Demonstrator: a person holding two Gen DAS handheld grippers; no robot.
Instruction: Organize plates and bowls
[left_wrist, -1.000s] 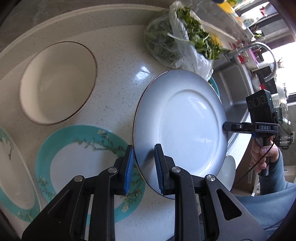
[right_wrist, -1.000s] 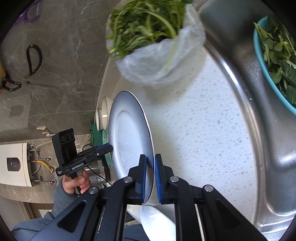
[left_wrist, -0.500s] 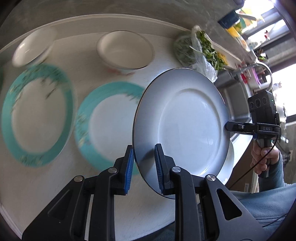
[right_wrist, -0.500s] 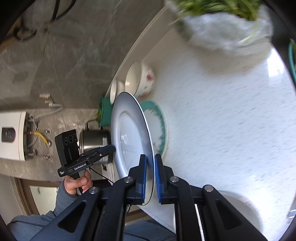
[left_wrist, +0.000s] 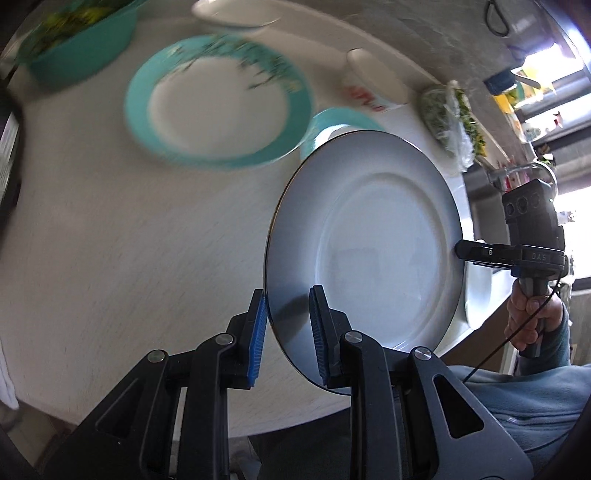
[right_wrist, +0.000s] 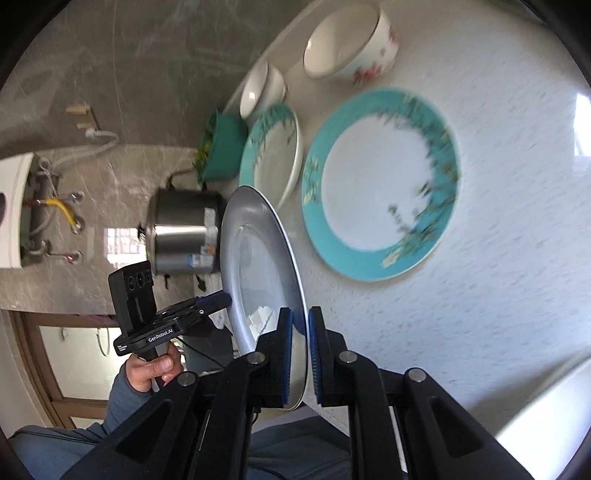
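Note:
Both grippers hold one large white plate (left_wrist: 369, 236) in the air above the counter, each clamped on an opposite rim. My left gripper (left_wrist: 286, 332) is shut on its near edge; my right gripper (right_wrist: 299, 354) is shut on the far edge, where the plate (right_wrist: 255, 266) shows edge-on. On the counter lie two teal-rimmed plates (right_wrist: 380, 184) (right_wrist: 271, 147), also in the left wrist view (left_wrist: 218, 99). A floral bowl (right_wrist: 347, 40) and a small white bowl (right_wrist: 260, 88) stand behind them.
A teal basin of greens (left_wrist: 77, 40) stands at the back left. A bag of greens (left_wrist: 447, 118) lies near the sink (left_wrist: 480, 206). A steel rice cooker (right_wrist: 181, 232) stands past the counter end. Another white dish (right_wrist: 546, 410) lies at the near counter edge.
Both grippers have carried the white plate leftward along the counter, away from the sink and bag of greens. The teal plates and bowls have come into view.

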